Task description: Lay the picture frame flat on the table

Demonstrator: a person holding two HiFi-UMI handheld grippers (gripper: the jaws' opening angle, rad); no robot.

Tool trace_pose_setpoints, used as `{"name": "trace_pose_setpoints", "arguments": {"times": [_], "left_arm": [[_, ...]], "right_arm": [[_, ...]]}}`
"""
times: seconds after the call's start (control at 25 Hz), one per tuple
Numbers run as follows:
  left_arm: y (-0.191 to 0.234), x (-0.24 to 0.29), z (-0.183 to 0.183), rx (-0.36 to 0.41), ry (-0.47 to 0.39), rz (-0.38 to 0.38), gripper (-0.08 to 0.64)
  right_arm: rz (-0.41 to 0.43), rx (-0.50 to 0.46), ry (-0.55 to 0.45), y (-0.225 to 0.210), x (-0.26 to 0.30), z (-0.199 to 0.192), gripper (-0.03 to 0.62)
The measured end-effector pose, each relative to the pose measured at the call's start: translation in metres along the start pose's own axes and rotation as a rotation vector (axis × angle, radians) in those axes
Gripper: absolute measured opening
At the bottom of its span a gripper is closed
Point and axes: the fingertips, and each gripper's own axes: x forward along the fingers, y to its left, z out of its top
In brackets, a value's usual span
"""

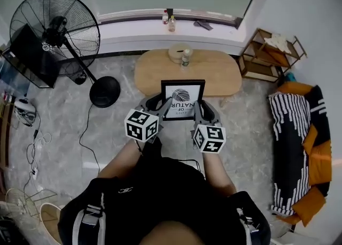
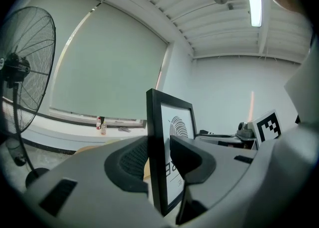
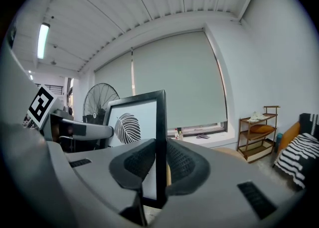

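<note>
Pinching picture frame [image 1: 183,98] left edge with left claw [image 1: 160,102], right edge with right claw [image 1: 198,108]; held upright near worktop [image 1: 216,71].

Frame [image 1: 183,99]: one; grippers: two, namely the left gripper [image 1: 160,103] and the right gripper [image 1: 197,107]; marker cubes: two, namely the left cube [image 1: 141,125] and the right cube [image 1: 209,138]; table [image 1: 214,75]: one; fan [image 1: 56,27]: one; shelf [image 1: 271,54]: one; bottles: three, namely a first sill bottle [image 1: 165,16], a second sill bottle [image 1: 171,23] and a table bottle [image 1: 185,57].
</note>
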Motion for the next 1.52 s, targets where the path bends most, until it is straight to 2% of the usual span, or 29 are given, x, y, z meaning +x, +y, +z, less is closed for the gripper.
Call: {"name": "trace_pose_setpoints", "arguments": {"times": [0.24,0.52,0.76,0.92,1.12,1.36,1.52], "left_arm": [[0.067,0.05,0.037,0.003,0.002,-0.027,0.149],[0.17,0.114,0.095,0.001,0.007,-0.075,0.147],[0.262,0.156,0.114,-0.023,0.027,-0.109,0.146],[0.307,0.182,0.115,-0.036,0.054,-0.131,0.146],[0.336,0.211,0.103,-0.081,0.104,-0.127,0.146],[0.372,0.247,0.081,-0.136,0.152,-0.069,0.146],[0.396,0.275,0.053,-0.187,0.21,-0.017,0.146]], "right_arm": [[-0.016,-0.007,0.001,-0.007,0.085,0.029,0.084],[-0.053,-0.008,0.002,-0.004,0.207,0.073,0.086],[-0.069,-0.001,0.038,0.008,0.306,0.081,0.086],[-0.086,0.009,0.071,0.01,0.355,0.076,0.086],[-0.077,0.029,0.139,0.0,0.393,0.062,0.086],[-0.002,0.021,0.202,-0.018,0.444,0.038,0.086],[0.042,0.023,0.285,-0.035,0.483,0.009,0.086]]}}
